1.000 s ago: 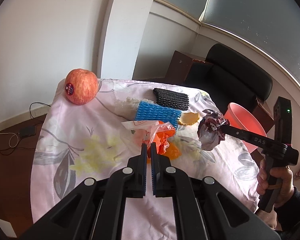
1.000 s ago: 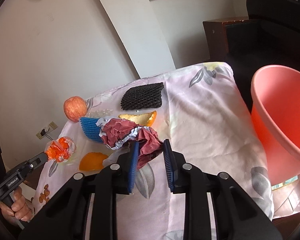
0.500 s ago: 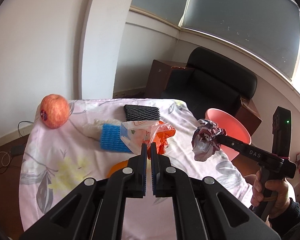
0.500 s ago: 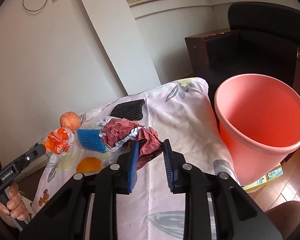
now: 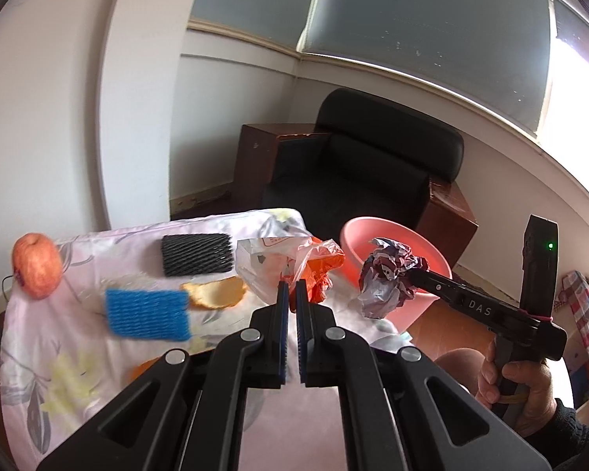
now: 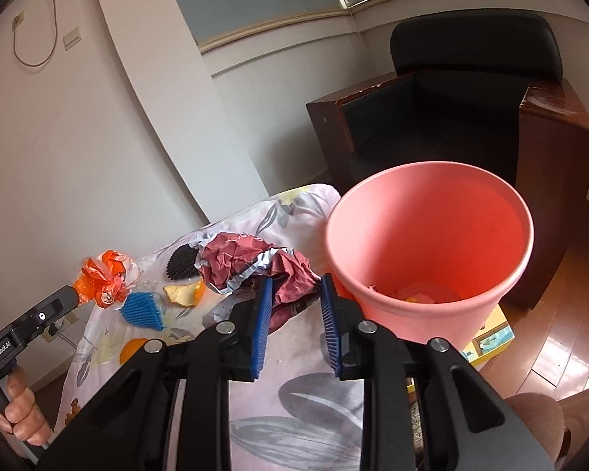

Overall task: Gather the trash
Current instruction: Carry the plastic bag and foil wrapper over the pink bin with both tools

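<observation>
Both tongs have swung from the desk toward the pink bin. Left wrist view: left tongs (image 5: 290,286) pinch shut on an orange-and-clear plastic bag (image 5: 294,263), above the floral-clothed desk (image 5: 39,353) where an apple (image 5: 37,271), black foam net (image 5: 196,254), blue foam net (image 5: 147,314) and orange peel (image 5: 214,293) lie; a black armchair (image 5: 373,165) stands beyond. Right wrist view: right tongs (image 6: 296,286) grip crumpled maroon paper (image 6: 255,263) just beside the pink bin (image 6: 432,251), scraps in its bottom.
</observation>
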The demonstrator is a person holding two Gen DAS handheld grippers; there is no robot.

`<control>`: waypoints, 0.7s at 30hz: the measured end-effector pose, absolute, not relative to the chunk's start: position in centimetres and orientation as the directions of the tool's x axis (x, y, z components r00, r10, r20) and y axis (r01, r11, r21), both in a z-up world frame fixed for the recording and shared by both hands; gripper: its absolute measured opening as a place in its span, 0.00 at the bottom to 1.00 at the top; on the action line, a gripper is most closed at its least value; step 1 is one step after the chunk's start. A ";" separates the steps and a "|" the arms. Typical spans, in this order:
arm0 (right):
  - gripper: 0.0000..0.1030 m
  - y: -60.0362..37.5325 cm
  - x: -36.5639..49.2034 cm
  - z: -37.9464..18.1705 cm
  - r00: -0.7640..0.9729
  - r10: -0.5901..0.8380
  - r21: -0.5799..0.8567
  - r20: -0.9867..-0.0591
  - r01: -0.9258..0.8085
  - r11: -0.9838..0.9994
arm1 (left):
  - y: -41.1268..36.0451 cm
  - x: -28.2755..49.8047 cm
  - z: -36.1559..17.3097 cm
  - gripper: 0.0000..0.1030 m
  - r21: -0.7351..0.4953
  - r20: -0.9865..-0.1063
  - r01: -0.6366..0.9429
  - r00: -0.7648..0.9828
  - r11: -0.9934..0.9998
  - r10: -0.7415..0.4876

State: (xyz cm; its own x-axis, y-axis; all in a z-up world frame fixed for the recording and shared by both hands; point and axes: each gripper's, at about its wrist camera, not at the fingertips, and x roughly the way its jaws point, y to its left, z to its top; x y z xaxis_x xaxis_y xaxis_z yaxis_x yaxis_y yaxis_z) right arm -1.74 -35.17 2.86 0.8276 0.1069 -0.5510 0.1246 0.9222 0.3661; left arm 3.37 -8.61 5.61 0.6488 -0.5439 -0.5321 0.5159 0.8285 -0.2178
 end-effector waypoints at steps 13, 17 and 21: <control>0.25 -40.2 -2.0 3.8 0.856 -0.043 0.305 -0.516 0.231 0.924 | -18.4 5.1 6.7 0.03 -0.185 -0.554 0.620 0.575 0.762 -0.602; 0.25 -41.7 -1.4 3.9 0.853 -0.082 0.279 -0.516 0.257 0.925 | -21.4 5.9 6.6 0.03 -0.172 -0.571 0.639 0.555 0.750 -0.604; 0.25 -43.1 -0.9 3.8 0.845 -0.125 0.251 -0.520 0.291 0.923 | -24.0 6.8 6.3 0.03 -0.165 -0.594 0.649 0.535 0.742 -0.600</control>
State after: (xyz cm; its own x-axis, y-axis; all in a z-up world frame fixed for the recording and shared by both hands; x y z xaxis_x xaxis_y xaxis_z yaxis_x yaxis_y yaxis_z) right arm -0.91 -43.08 3.85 0.8451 -0.1250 -0.5197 0.2911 0.9231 0.2514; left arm 6.80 -23.95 6.25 0.5354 -0.6001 -0.5944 0.6494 0.7424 -0.1646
